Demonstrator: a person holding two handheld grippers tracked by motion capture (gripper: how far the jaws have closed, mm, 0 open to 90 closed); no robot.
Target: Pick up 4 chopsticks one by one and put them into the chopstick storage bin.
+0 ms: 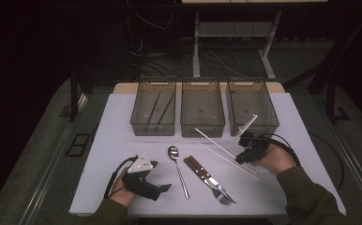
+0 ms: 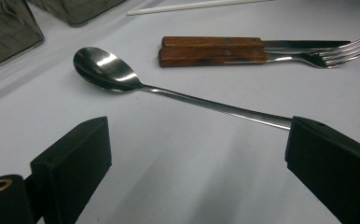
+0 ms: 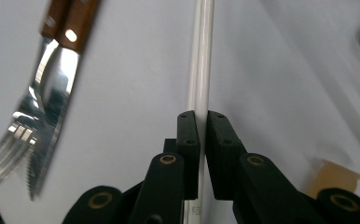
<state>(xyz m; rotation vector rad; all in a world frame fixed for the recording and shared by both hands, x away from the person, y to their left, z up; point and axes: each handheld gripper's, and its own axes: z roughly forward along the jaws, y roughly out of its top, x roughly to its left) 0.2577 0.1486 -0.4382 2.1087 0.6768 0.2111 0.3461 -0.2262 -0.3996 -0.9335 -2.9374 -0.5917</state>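
Overhead, the left gripper (image 1: pixel 162 187) rests on the table (image 1: pixel 123 122) just left of the spoon (image 1: pixel 177 166); the right gripper (image 1: pixel 243 157) sits on the chopsticks (image 1: pixel 219 150), three bins (image 1: pixel 202 110) beyond. Up close, the left gripper (image 2: pixel 197 163) gapes — spoon (image 2: pixel 122 77) ahead, knife (image 2: pixel 225 43) and fork (image 2: pixel 243 56) farther. Right gripper (image 3: pixel 204 121) clamps the chopsticks (image 3: pixel 201 56) — fork (image 3: pixel 19 135) to its left.

white chopsticks (image 1: pixel 226 152) pinched in the right gripper (image 1: pixel 245 149), slanting far-left to near-right; steel spoon (image 1: pixel 178 170) flat, bowl far; wood-handled knife (image 1: pixel 206 172) and fork (image 1: pixel 213 183) side by side, tips near-right
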